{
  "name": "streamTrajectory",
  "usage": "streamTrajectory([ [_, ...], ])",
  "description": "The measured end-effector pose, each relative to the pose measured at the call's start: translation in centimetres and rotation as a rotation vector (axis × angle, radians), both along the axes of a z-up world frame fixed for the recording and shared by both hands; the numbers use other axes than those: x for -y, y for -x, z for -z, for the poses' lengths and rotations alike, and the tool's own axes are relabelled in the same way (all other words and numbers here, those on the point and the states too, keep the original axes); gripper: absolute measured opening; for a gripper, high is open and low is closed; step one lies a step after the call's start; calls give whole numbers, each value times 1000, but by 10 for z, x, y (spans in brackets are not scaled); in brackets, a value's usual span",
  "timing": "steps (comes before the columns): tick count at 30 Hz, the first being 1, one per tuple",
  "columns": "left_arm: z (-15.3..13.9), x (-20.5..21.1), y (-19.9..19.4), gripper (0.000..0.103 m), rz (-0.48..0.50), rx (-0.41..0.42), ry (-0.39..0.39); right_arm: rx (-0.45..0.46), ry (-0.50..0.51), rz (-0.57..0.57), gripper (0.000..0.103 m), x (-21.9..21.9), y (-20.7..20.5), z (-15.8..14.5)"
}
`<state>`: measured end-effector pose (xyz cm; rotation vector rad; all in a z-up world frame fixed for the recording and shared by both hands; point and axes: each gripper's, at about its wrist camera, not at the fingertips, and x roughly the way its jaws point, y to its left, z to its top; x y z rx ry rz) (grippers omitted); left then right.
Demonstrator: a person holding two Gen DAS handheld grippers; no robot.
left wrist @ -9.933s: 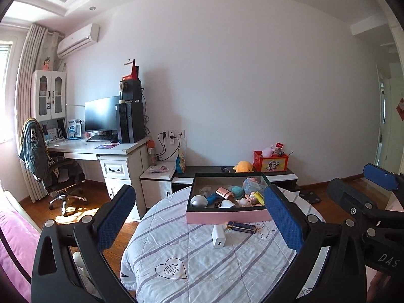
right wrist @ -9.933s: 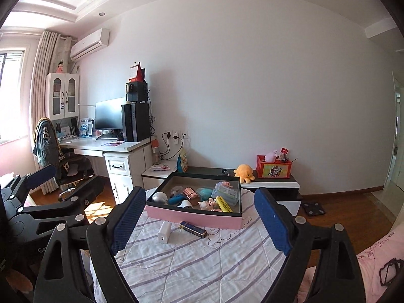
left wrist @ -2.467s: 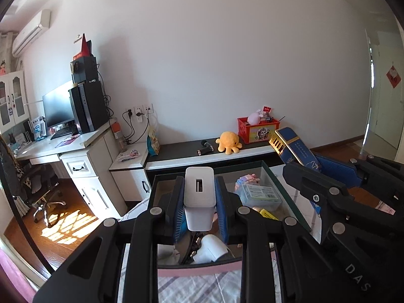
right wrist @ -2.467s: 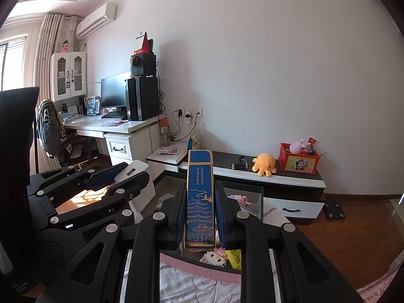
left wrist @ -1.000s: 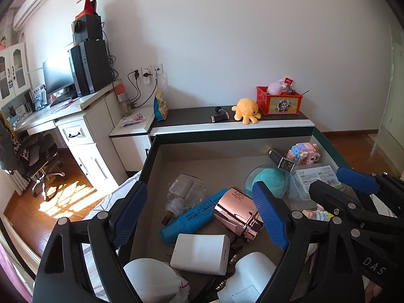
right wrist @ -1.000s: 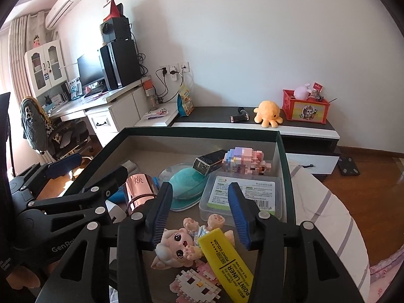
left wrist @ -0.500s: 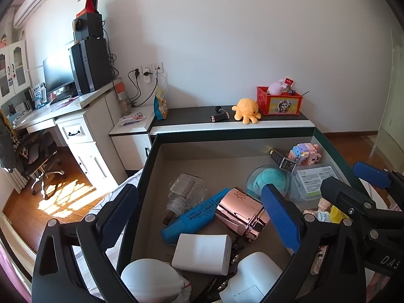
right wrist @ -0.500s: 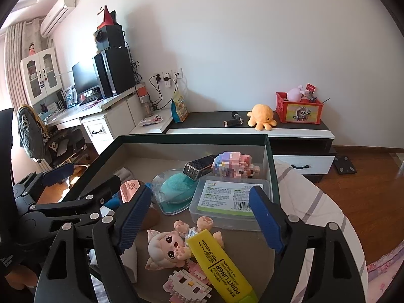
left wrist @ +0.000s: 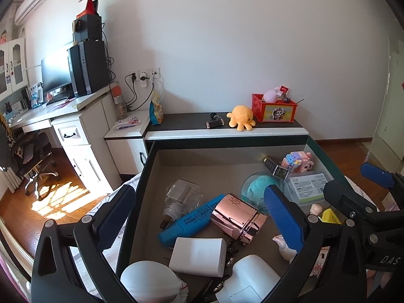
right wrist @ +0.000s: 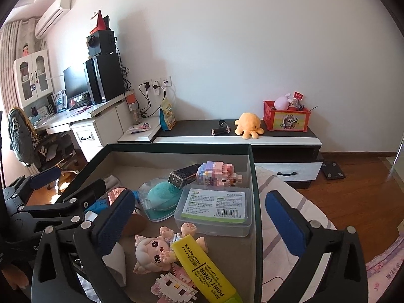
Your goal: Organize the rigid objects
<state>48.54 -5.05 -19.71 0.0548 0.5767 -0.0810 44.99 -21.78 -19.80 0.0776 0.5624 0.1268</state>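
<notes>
Bedroom bg, striped bedcover under box. White charger and dark-blue pack lie inside. Left gripper and right gripper: both jaws just opened wide, 0 items held; task looks nearly done.

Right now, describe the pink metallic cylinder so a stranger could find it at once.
Look in the dark-rimmed open box on the striped bedcover. Near its middle, the shiny rose-gold cylinder lies on its side, right of the blue highlighter. It is the only mirror-bright metal thing there.

Orange octopus plush beside red toy crate on low cabinet; desk with monitor.
</notes>
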Motion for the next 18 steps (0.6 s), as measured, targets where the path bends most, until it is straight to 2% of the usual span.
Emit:
streamTrajectory([
  [12,12,2,-11,103,4,-63,-5,-53,8,11,103,2,-7,9],
  [18,13,-1,-15,103,7,-132,15,-133,26,22,103,2,-14,13],
])
